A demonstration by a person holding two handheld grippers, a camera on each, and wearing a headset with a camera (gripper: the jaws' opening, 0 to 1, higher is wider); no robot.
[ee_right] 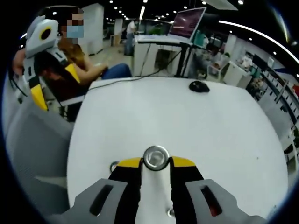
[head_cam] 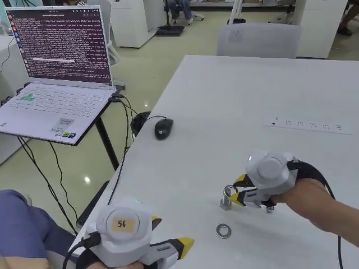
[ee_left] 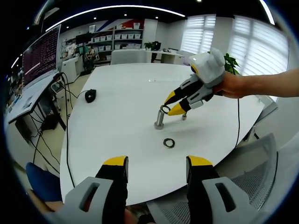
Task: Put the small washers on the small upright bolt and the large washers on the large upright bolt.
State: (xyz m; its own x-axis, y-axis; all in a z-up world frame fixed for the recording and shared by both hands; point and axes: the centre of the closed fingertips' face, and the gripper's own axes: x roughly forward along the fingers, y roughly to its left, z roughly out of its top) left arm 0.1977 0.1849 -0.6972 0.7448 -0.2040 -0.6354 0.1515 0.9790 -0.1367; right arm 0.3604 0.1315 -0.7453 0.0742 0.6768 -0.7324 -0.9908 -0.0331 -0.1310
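The large upright bolt [head_cam: 225, 200] [ee_left: 160, 121] stands on the white table [head_cam: 235, 106]. My right gripper [head_cam: 240, 190] [ee_left: 170, 105] [ee_right: 156, 162] is shut on a large washer [ee_left: 165, 109] [ee_right: 156, 157], holding it right at the bolt's top. Another large washer [head_cam: 223, 230] [ee_left: 169, 143] [ee_right: 114, 166] lies flat on the table just in front of the bolt. The small upright bolt [head_cam: 270, 208] [ee_left: 184, 116] stands close behind the right gripper. My left gripper [head_cam: 171, 232] [ee_left: 158, 163] [ee_right: 39, 70] hangs open at the table's near edge, with nothing between its jaws.
A black mouse [head_cam: 163, 128] [ee_left: 90, 95] [ee_right: 199, 86] sits on the far left of the table. A white power strip [head_cam: 308, 124] lies at the back right. An open laptop [head_cam: 59, 73] rests on a stand left of the table. A grey chair [head_cam: 258, 39] is at the far edge.
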